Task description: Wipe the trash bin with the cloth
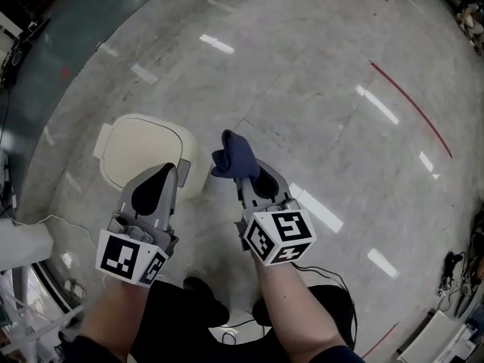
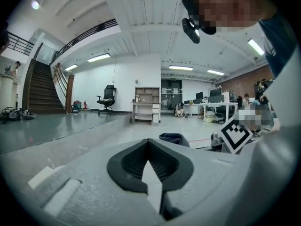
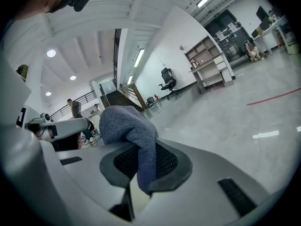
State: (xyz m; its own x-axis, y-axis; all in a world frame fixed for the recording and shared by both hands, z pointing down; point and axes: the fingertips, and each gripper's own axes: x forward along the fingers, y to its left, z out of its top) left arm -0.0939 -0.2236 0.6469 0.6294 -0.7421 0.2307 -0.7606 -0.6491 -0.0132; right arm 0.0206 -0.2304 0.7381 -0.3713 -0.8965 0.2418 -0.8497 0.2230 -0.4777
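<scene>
Two grippers point forward over a polished grey floor [image 1: 318, 66] that spreads wide ahead and to the right. At left stands the cream-lidded trash bin [image 1: 140, 146]. Its right edge lies under the left gripper [image 1: 168, 171], whose jaws are pressed together with nothing between them; whether they touch the lid cannot be told. Just beside the bin, the right gripper [image 1: 246, 174] pinches the dark blue cloth [image 1: 233, 153], bunched above its tips. A red line [image 1: 412, 110] crosses the floor farther right.
</scene>
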